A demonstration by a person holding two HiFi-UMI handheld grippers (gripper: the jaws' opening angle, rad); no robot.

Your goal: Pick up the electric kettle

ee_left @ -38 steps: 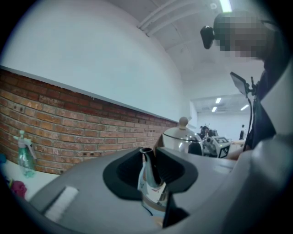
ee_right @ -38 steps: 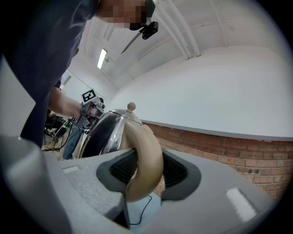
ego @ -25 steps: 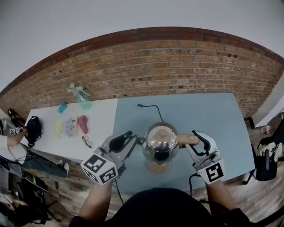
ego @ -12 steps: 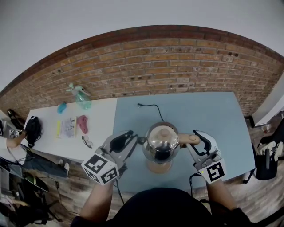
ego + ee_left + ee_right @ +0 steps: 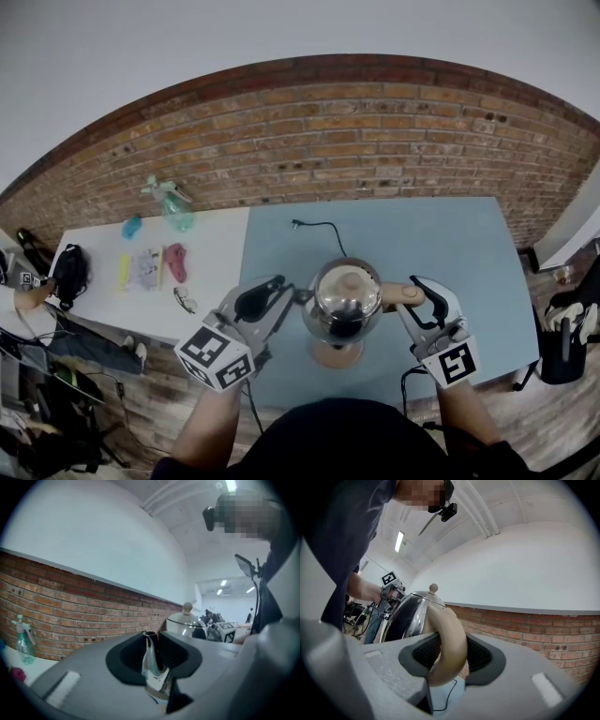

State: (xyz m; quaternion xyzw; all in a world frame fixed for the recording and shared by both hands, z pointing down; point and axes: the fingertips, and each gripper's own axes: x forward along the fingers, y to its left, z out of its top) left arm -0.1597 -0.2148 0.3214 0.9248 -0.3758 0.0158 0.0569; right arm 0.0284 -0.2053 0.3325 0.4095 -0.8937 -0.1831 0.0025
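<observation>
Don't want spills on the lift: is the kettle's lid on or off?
On. The lid with its knob sits on top of the kettle in both gripper views.

Blue table (image 5: 450,253): a tan base (image 5: 335,355) stands near its front edge, and a black cord (image 5: 323,230) with plug lies toward the wall. White table (image 5: 211,272), butted against its left side: spray bottle (image 5: 171,204), teal item (image 5: 132,227), yellow item (image 5: 124,272), pink item (image 5: 175,262), glasses (image 5: 185,300) at the front edge, black bag (image 5: 71,275) at the far left end.

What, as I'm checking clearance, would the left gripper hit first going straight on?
The spout, already clamped between the left gripper's jaws; past it, probably the kettle's body.
</observation>
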